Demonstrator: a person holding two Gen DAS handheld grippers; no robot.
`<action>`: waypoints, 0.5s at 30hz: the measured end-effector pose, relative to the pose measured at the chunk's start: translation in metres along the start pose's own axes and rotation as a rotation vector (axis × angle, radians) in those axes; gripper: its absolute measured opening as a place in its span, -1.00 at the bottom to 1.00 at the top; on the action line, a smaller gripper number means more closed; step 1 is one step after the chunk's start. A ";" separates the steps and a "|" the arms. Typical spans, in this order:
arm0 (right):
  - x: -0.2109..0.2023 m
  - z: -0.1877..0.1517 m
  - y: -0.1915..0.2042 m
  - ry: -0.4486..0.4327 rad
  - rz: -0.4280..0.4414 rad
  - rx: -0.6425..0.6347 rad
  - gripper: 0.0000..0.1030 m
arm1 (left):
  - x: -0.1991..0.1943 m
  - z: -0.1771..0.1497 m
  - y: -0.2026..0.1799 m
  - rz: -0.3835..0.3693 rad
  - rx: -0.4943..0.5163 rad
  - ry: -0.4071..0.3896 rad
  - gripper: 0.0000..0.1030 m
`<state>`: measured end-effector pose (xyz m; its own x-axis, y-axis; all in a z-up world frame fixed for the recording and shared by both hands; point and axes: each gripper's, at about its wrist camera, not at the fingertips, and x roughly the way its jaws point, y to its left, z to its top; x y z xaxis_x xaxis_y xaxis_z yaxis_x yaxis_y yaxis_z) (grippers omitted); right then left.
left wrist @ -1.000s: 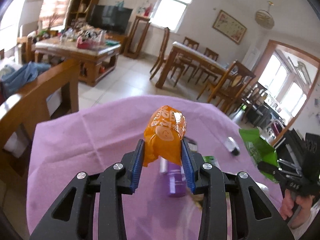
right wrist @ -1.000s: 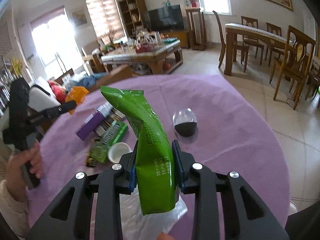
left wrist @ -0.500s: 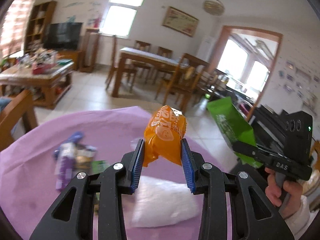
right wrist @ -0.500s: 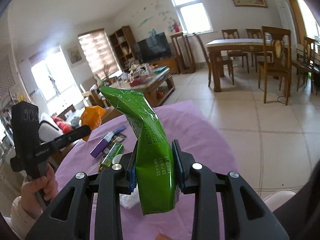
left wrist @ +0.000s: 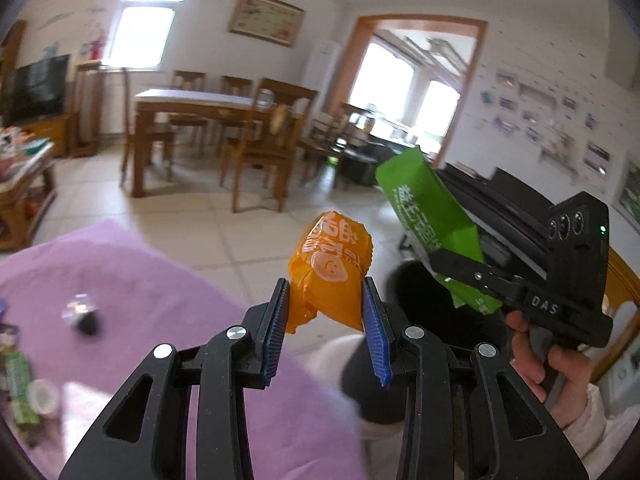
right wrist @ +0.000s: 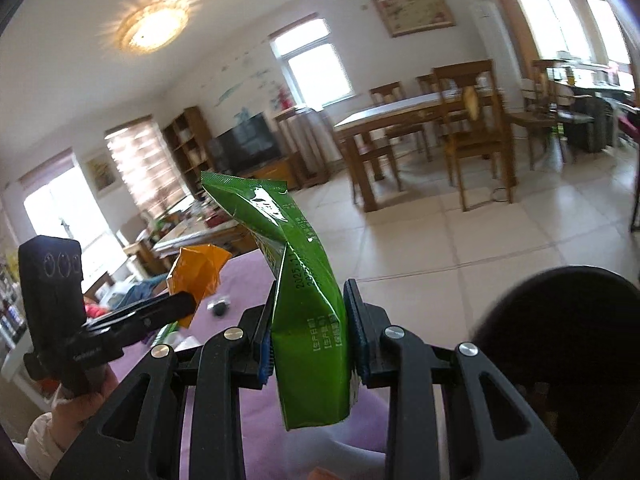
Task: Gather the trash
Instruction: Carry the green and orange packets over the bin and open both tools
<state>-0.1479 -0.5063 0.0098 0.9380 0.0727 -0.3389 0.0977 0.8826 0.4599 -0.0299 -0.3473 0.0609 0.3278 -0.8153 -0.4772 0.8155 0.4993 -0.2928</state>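
Our left gripper (left wrist: 324, 312) clamps a crumpled orange snack wrapper (left wrist: 330, 270); our right gripper (right wrist: 310, 322) clamps a glossy green foil packet (right wrist: 308, 312). Both hang past the purple tablecloth's (left wrist: 132, 280) edge. A dark round bin (right wrist: 568, 320) sits low right, tiled floor (right wrist: 460, 232) open beyond.

Crumpled orange wrapper (left wrist: 330, 268) and creased green packet (right wrist: 308, 320) stand upright, each pinched between jaws

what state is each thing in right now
orange wrapper: crumpled, clamped in the left tongs
green packet: upright, bent at the top, clamped in the right tongs
ceiling lamp: lit
tv: off
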 end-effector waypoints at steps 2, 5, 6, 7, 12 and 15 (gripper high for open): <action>-0.011 -0.001 -0.019 -0.019 -0.036 0.026 -0.41 | 0.023 -0.002 -0.021 -0.042 0.013 0.019 -0.29; -0.025 -0.006 -0.044 -0.042 -0.077 0.070 -0.41 | 0.055 -0.005 -0.047 -0.092 0.031 0.050 -0.29; -0.029 -0.007 -0.051 -0.050 -0.090 0.083 -0.41 | 0.066 -0.007 -0.054 -0.106 0.038 0.062 -0.29; -0.033 -0.008 -0.060 -0.058 -0.105 0.100 -0.41 | 0.079 -0.009 -0.066 -0.126 0.048 0.077 -0.29; -0.054 -0.018 -0.095 -0.089 -0.154 0.163 -0.41 | 0.126 -0.023 -0.106 -0.179 0.083 0.131 -0.29; -0.061 -0.023 -0.110 -0.096 -0.174 0.195 -0.41 | 0.153 -0.031 -0.124 -0.198 0.096 0.163 -0.29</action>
<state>-0.2231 -0.5971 -0.0387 0.9277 -0.1244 -0.3519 0.3135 0.7714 0.5538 -0.0957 -0.5250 -0.0016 0.0826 -0.8328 -0.5474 0.9000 0.2982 -0.3179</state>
